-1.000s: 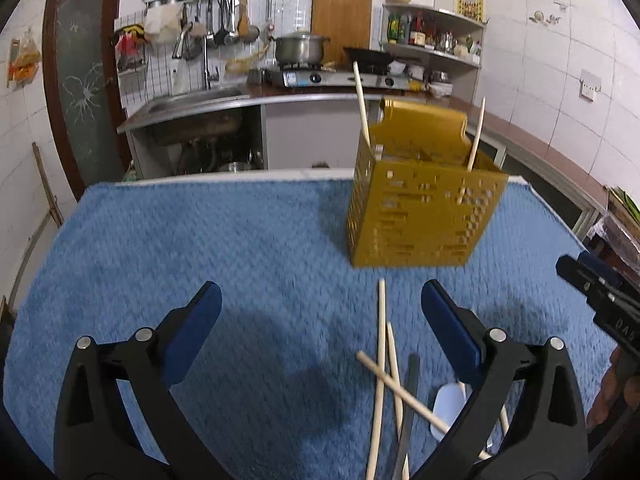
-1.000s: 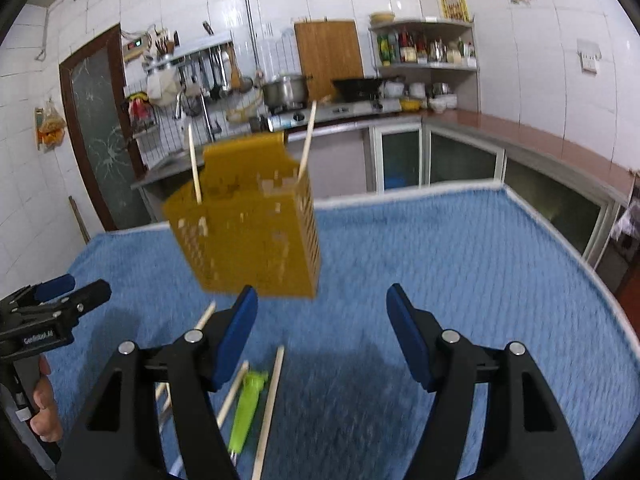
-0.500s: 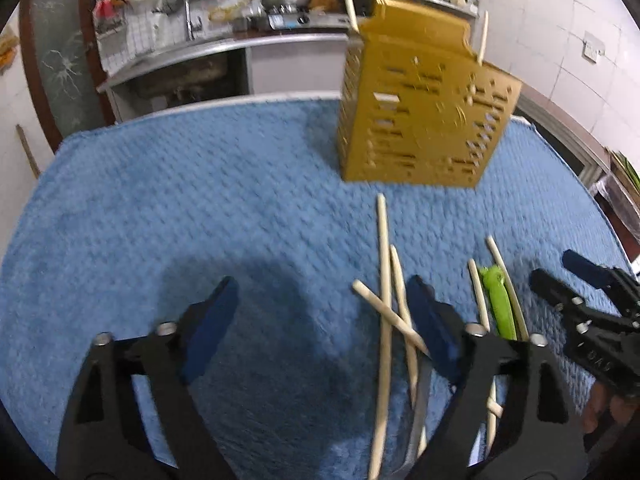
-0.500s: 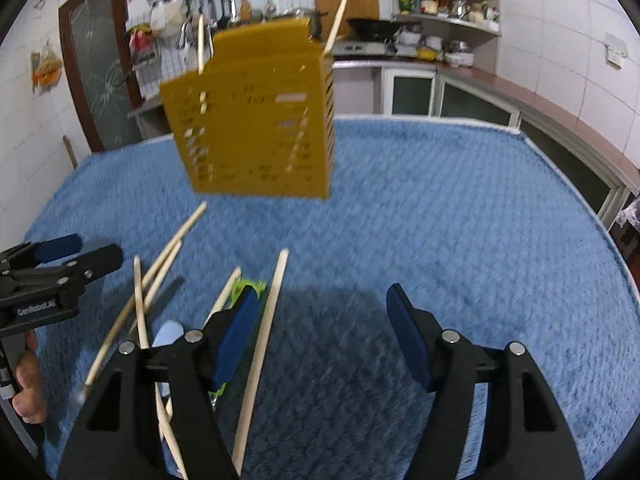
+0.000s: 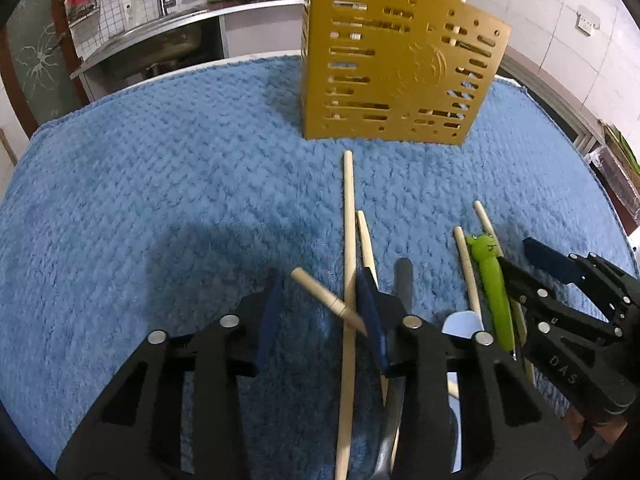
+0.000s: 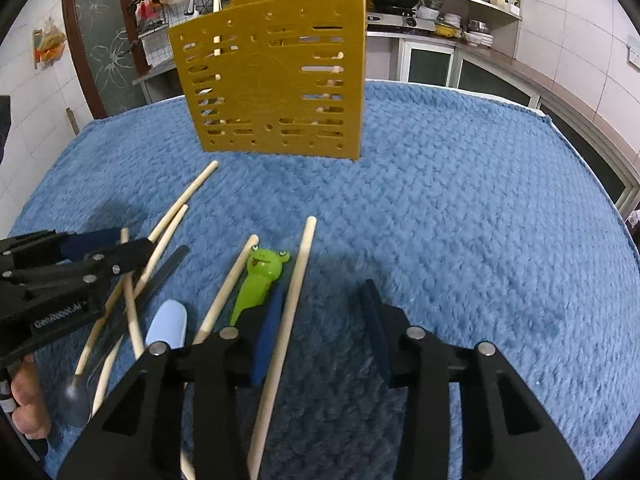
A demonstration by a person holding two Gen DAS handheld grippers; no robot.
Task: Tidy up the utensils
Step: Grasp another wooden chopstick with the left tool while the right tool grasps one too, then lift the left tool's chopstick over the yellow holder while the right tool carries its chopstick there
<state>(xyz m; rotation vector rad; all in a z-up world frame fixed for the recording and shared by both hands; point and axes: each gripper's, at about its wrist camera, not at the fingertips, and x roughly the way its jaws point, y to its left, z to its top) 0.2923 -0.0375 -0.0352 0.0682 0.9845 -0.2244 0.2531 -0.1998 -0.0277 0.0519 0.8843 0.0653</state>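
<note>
A yellow perforated utensil holder (image 5: 400, 68) stands on the blue mat, with two chopsticks upright in it; it also shows in the right wrist view (image 6: 276, 76). Several loose wooden chopsticks (image 5: 349, 240) lie in front of it, with a green frog-handled utensil (image 6: 262, 276), a pale blue spoon (image 6: 168, 322) and a dark-handled utensil (image 5: 403, 280). My left gripper (image 5: 320, 312) is open, low over the crossed chopsticks, jaws either side of them. My right gripper (image 6: 320, 320) is open, with one chopstick (image 6: 286, 320) between its fingers, near the left one.
The blue mat (image 6: 460, 200) covers the table. Its far edge and right edge meet kitchen counters, a sink (image 5: 160, 40) and shelves (image 6: 460, 8) behind. My right gripper shows at the right of the left wrist view (image 5: 560, 292).
Both grippers have dropped down and forward toward the utensils. Both pairs of jaws have narrowed around chopsticks. The holder looms larger in both views.
</note>
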